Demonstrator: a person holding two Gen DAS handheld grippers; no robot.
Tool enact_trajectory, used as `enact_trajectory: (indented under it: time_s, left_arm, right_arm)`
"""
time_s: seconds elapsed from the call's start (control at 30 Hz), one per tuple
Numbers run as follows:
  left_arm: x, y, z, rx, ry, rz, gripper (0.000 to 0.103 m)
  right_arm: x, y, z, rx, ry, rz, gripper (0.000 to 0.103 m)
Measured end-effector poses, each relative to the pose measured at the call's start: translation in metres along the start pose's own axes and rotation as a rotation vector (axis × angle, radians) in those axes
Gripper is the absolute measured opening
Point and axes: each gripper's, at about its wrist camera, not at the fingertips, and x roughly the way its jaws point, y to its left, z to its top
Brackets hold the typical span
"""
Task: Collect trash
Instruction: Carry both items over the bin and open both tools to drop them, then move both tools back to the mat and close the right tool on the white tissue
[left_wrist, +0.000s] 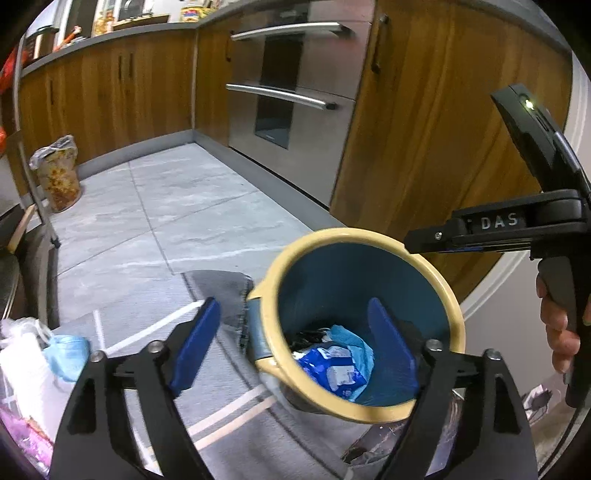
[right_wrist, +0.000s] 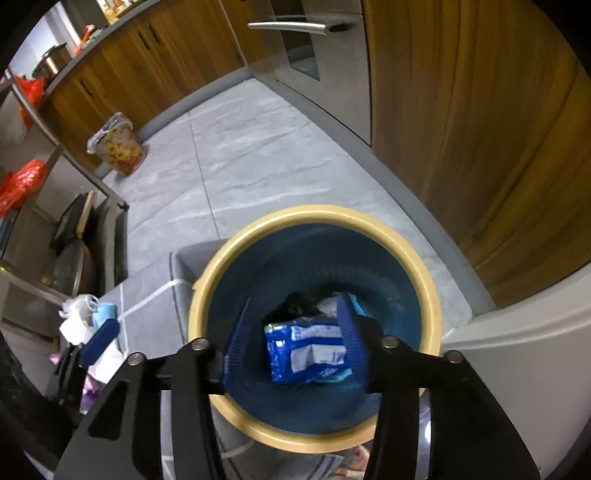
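Note:
A blue bin with a cream rim (left_wrist: 354, 232) (right_wrist: 317, 212) stands on the floor at the edge of a grey rug. Inside lie a blue-and-white wrapper (left_wrist: 328, 369) (right_wrist: 306, 354), a light blue scrap (left_wrist: 354, 343) and some dark bits. My right gripper (right_wrist: 293, 347) hangs open over the bin's mouth, with the wrapper lying below between its blue fingers. My left gripper (left_wrist: 295, 350) is open wide and straddles the bin's near left rim without touching it. The right gripper's black body (left_wrist: 517, 221) reaches over the far rim, with a hand (left_wrist: 557, 332) on its handle.
Loose white paper and a light blue bag (left_wrist: 66, 354) (right_wrist: 103, 310) lie on the rug (left_wrist: 229, 369) to the left. A patterned, bag-lined bin (left_wrist: 59, 177) (right_wrist: 118, 147) stands by the wooden cabinets. A steel oven (left_wrist: 288, 92) faces me, and a metal rack (right_wrist: 55, 147) stands left.

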Motion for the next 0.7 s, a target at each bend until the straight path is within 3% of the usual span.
enact_trajectory:
  time_s: [0.07, 0.2, 0.3, 0.37, 0.43, 0.7]
  left_arm:
    - [-0.008, 0.008, 0.000, -0.022, -0.007, 0.015, 0.091]
    - [-0.027, 0.020, -0.001, -0.034, -0.026, 0.038, 0.097]
    - [-0.043, 0.027, -0.002, -0.030, -0.046, 0.059, 0.097]
    - [-0.052, 0.030, -0.003, -0.027, -0.057, 0.069, 0.097]
    - [-0.062, 0.035, -0.004, -0.021, -0.063, 0.086, 0.097]
    - [-0.097, 0.054, -0.015, -0.031, -0.057, 0.130, 0.097]
  right_arm:
    - [-0.008, 0.008, 0.001, -0.016, -0.040, 0.005, 0.073]
    - [-0.021, 0.030, 0.001, -0.098, -0.116, -0.024, 0.085]
    - [-0.035, 0.055, -0.004, -0.202, -0.202, -0.029, 0.087]
    - [-0.044, 0.069, -0.007, -0.255, -0.257, -0.022, 0.095]
    - [-0.056, 0.083, -0.011, -0.283, -0.321, 0.013, 0.096]
    - [-0.078, 0.115, -0.024, -0.288, -0.419, 0.057, 0.098]
